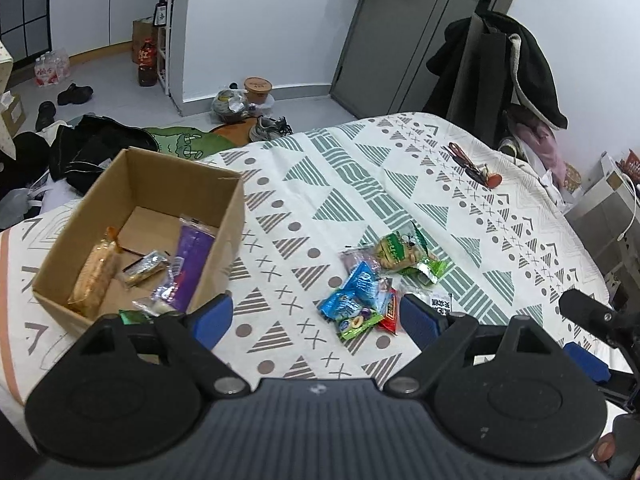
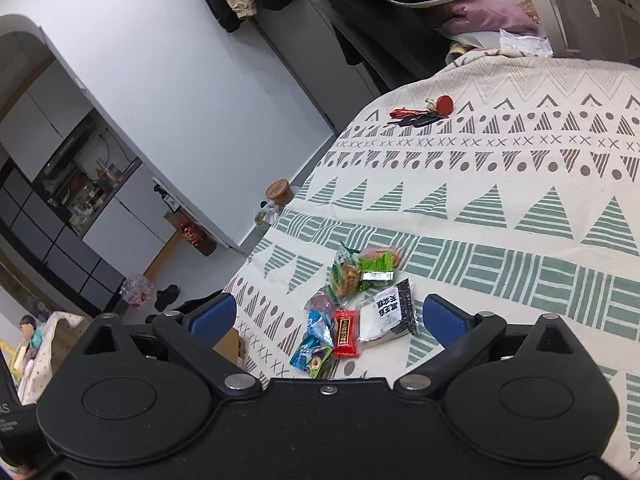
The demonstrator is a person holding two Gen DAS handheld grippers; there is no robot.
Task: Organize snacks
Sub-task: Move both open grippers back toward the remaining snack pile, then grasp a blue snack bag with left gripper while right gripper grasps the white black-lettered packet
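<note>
Both grippers gape wide and hold nothing: the left gripper (image 1: 316, 316) and the right gripper (image 2: 329, 314) hover above a bed (image 1: 360, 168) with a patterned cover. A cardboard box (image 1: 224, 216) at the left already holds several snacks, a purple packet (image 1: 192, 264) among them. To its right a loose pile lies on the cover: blue packets (image 1: 352, 292), a red bar (image 2: 346, 333), a white pack (image 2: 386, 314), green bags (image 1: 404, 254). Keys (image 1: 476, 166) lie far right

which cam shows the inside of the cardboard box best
The left wrist view: the cardboard box sits open with its snacks visible. The right wrist view shows only a brown corner beside its left finger.
</note>
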